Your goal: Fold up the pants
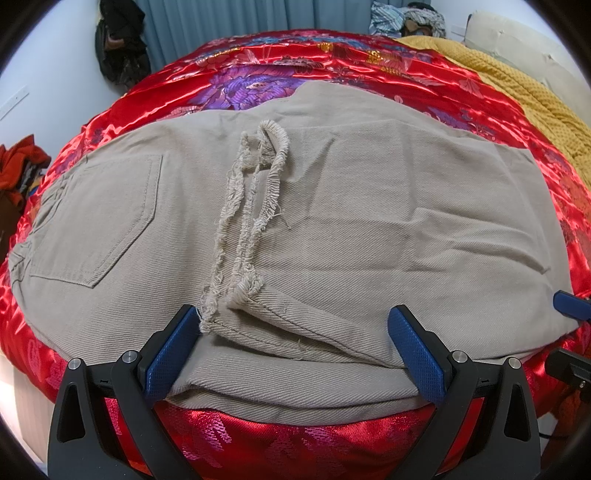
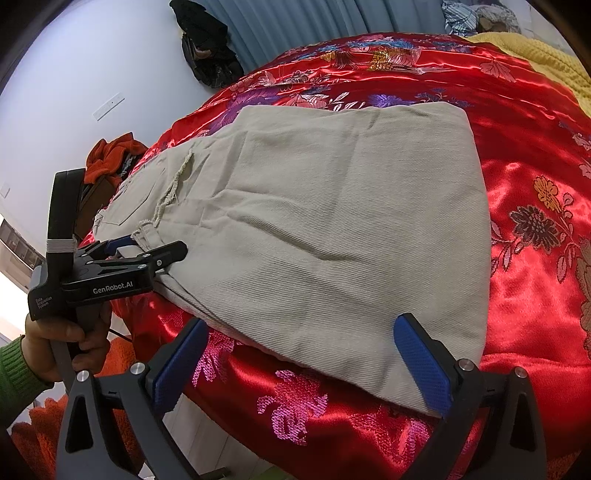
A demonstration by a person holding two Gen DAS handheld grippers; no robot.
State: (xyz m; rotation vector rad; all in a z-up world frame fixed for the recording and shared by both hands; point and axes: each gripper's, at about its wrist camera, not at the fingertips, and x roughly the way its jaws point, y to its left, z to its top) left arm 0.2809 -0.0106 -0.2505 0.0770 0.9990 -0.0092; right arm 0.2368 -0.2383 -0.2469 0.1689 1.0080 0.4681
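Beige pants (image 1: 332,221) lie folded lengthwise and doubled over on a red floral satin bedspread (image 1: 258,439). The frayed leg hems (image 1: 243,221) lie across the seat beside a back pocket (image 1: 99,221). My left gripper (image 1: 295,354) is open, its blue pads either side of the near edge of the pants by the hems. My right gripper (image 2: 303,369) is open over the near right corner of the pants (image 2: 332,240). The left gripper also shows in the right wrist view (image 2: 147,247), held by a hand in a green sleeve.
A yellow knit blanket (image 1: 517,92) lies at the bed's far right. Clothes are piled at the head (image 1: 402,16). Dark garments hang on the wall (image 1: 118,48) by blue curtains. Orange clothes (image 1: 18,162) lie left of the bed. The bed's near edge drops off under the grippers.
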